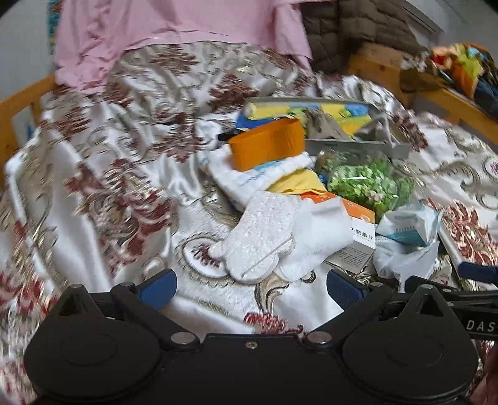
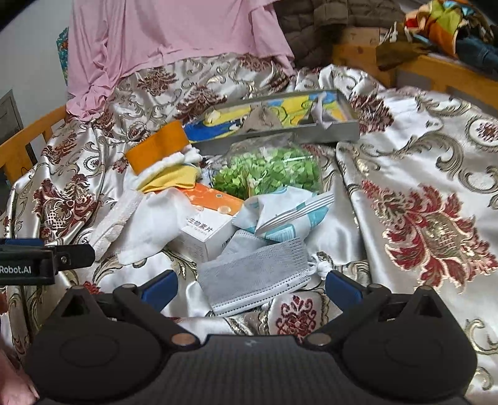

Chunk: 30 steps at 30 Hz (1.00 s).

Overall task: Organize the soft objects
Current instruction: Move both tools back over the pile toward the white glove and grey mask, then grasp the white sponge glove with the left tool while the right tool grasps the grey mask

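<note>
A heap of soft things lies on the patterned satin bedspread [image 1: 102,174]. A white textured mitt [image 1: 258,236] and a white cloth [image 1: 320,236] lie just ahead of my left gripper [image 1: 250,288], which stands open with nothing between its fingers. A grey face mask [image 2: 255,277] lies flat between the blue pads of my right gripper [image 2: 250,288], which is also open. Behind are an orange-and-white box [image 2: 205,224], a bag of green pieces [image 2: 270,171], a yellow cloth [image 2: 171,182], an orange band [image 2: 155,149] and a grey tray [image 2: 326,127] holding coloured cloths.
A pink garment [image 2: 168,37] hangs over the back of the bed, and a brown quilted jacket [image 1: 351,31] lies beside it. Wooden bed rails [image 1: 18,102] run along the left and right. A light-blue packet [image 2: 286,212] lies in the heap. Colourful clothes [image 2: 448,25] are piled at the far right.
</note>
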### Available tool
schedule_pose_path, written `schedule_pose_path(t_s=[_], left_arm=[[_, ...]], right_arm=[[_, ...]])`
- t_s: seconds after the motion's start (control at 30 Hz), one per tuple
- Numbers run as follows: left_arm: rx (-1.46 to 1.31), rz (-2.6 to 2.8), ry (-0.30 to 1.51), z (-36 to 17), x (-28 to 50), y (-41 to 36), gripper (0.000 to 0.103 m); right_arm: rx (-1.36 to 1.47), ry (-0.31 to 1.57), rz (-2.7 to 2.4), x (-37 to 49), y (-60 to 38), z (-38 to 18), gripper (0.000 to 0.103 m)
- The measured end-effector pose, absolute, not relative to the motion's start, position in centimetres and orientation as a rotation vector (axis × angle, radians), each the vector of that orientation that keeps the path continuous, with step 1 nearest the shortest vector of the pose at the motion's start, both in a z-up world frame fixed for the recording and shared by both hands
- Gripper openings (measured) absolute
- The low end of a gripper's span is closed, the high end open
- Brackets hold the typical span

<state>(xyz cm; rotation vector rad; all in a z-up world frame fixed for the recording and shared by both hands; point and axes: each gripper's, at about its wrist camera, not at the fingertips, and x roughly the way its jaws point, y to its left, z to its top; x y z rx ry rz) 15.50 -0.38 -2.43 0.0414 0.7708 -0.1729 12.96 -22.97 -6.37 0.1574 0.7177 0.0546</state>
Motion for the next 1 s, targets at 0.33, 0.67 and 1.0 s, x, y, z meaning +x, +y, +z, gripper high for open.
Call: schedule_pose_path(t_s=[0.33, 0.67, 1.0], left_arm=[[0.242, -0.332, 0.755, -3.4, 20.5, -1.0, 0.102], [0.072, -0.407, 0.849, -5.6, 23.7, 0.6, 0.102], [0.017, -0.45, 0.88, -5.6, 23.9, 0.5, 0.082]], right_arm=[[0.192, 0.755, 0.052, 15.3, -23.6, -7.5, 0.103], [0.176, 0.788, 0.089, 16.9, -22.7, -8.6, 0.103], [0.366, 0.778, 0.126, 16.8, -24.6, -8.6, 0.102]])
